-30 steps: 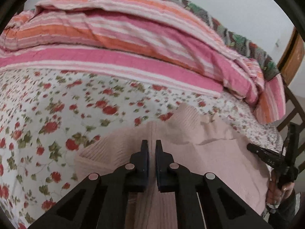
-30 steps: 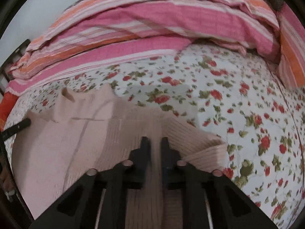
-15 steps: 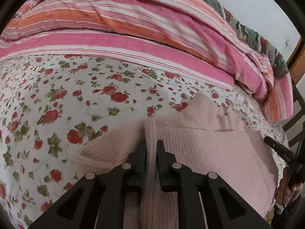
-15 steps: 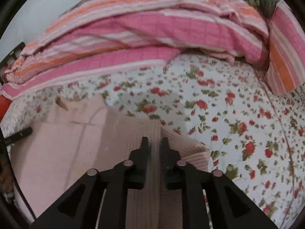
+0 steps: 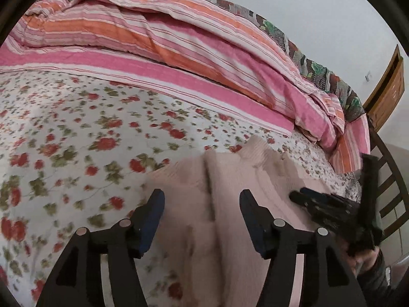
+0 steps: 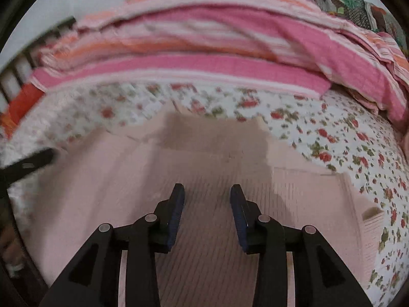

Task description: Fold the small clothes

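The pink knit sweater point(image 6: 204, 168) lies spread on the flowered bed sheet point(image 5: 76, 133), near the bed's front. The left tool point(image 5: 202, 204) has just been opening and now stands released over a raised ridge of knit, pads clear of it. The right tool point(image 6: 207, 199), also just opening, is released above the ribbed cloth, nothing gripped. The risk, as judged: the ridge may slump unevenly, or a pad may snag the loose knit on lifting away. The striped quilt point(image 5: 179, 58) bounds the far side; bare sheet leaves room on the outer side of each tool.
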`<state>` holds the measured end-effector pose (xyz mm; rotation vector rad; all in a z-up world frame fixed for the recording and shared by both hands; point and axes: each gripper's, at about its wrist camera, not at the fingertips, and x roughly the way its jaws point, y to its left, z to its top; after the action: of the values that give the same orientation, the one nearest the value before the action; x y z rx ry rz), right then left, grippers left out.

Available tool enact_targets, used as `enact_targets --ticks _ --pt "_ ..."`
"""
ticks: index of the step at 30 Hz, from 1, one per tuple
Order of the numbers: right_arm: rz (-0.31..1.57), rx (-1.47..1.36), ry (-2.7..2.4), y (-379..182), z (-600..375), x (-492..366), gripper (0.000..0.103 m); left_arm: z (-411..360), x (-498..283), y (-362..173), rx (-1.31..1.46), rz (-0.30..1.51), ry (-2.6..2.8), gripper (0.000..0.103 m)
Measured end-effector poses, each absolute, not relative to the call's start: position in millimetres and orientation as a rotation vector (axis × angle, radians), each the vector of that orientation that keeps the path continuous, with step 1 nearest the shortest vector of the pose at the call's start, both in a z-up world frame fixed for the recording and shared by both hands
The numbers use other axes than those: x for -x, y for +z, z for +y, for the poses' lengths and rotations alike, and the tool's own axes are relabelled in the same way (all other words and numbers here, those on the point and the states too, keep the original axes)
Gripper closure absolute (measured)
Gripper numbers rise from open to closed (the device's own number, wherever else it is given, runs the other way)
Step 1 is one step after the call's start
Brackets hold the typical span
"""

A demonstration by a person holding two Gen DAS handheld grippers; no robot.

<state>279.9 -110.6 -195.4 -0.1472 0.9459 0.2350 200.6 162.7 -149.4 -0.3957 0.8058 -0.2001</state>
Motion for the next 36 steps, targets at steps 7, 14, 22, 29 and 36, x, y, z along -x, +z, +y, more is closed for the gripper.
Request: enact_targets --ticks 7,14,22,29,36 --pt "0.937 0.160 0.193 -205.7 -104.8 -297.6 0.066 182.5 -170.3 -165.9 0.477 0.793 -0.254 0.041" --pt "0.937 0.180 0.155 -204.2 -102.5 -293.9 0.067 194.3 -144.4 -180.8 0.598 0.777 -0.360 0.034" --pt "0.927 0.144 0.131 -184.8 -106.5 -243.0 0.066 185.6 -119.5 -187.1 0.593 0.787 -0.478 0.025" --pt "0.881 0.167 0.142 -179.2 -107.3 -183.8 0.066 173.3 -102.8 -197.7 0.570 0.779 -0.552 0.023" --pt "0.835 0.185 0.117 -187.8 -105.8 -124.3 0.067 169.3 -91.8 -201.3 0.525 0.757 -0.561 0.022"
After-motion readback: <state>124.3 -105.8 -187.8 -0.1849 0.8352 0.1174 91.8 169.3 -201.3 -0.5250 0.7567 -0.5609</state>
